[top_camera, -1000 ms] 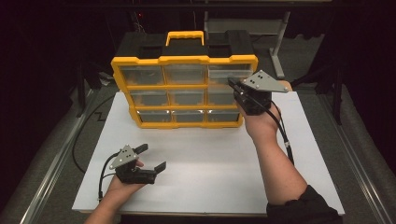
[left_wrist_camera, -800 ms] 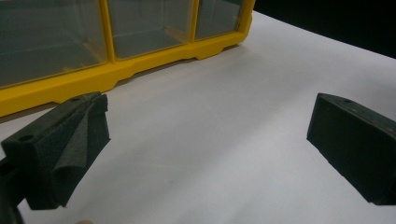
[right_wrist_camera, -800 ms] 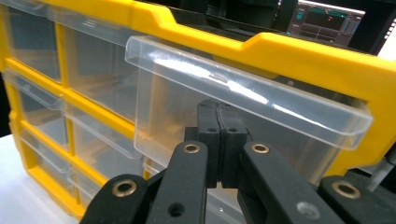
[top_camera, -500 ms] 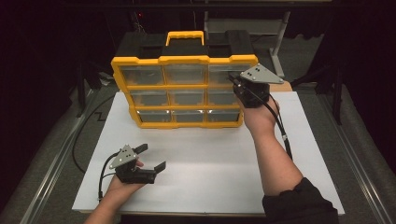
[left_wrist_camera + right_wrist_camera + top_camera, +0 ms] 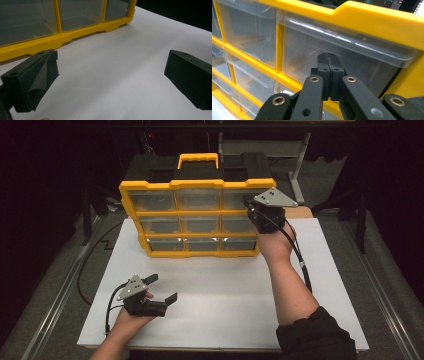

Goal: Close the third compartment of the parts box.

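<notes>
Now the right gripper [image 5: 329, 75] - jaws shut tight, holding nothing - sits right in front of the top right drawer [image 5: 342, 57] of the yellow box [image 5: 197, 184], while the left gripper [image 5: 159, 292] waits open, far off.

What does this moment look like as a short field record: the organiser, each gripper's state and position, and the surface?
organiser: yellow plastic drawer cabinet with clear drawers in a three-by-three grid, standing upright, yellow handle on top
right gripper: right gripper shut, nothing between the jaws, tips at the clear front of the top right drawer
left gripper: left gripper open, low over the board, apart from the cabinet
surface: white board on the table
</notes>
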Motion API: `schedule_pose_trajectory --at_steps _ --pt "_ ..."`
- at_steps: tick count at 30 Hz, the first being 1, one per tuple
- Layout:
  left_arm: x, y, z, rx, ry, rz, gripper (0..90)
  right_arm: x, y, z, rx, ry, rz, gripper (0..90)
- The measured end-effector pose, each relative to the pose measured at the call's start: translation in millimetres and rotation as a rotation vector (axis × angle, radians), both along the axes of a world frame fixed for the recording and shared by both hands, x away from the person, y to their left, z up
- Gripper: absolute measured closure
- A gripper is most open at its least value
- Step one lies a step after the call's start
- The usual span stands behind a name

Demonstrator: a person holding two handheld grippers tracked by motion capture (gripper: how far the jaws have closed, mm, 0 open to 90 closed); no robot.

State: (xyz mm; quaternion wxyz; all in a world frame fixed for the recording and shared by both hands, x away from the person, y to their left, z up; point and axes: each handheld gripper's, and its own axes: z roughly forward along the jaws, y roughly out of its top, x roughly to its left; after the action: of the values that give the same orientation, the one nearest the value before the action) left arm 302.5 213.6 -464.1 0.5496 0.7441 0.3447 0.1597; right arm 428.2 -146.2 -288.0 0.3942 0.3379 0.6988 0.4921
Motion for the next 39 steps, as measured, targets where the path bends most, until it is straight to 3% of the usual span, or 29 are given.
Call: schedule_pose_trajectory --at_steps 12,19,25,39 --pt "0.3 0.4 0.0 0.005 -0.001 0.009 0.2 -29.4 -11.2 6.5 0.014 -0.032 0.041 90.0" --pt "1.8 2.2 0.0 0.001 -0.002 0.018 0.2 -43.1 -20.1 -2.5 0.027 -0.027 0.057 90.0" --pt "3.4 3.6 -0.3 -0.003 0.001 0.027 0.2 -48.3 -27.8 -25.8 0.026 0.011 0.057 90.0" --pt "2.4 3.0 -0.6 0.008 0.003 0.025 0.2 -69.1 -47.9 -102.6 0.004 0.144 0.053 90.0"
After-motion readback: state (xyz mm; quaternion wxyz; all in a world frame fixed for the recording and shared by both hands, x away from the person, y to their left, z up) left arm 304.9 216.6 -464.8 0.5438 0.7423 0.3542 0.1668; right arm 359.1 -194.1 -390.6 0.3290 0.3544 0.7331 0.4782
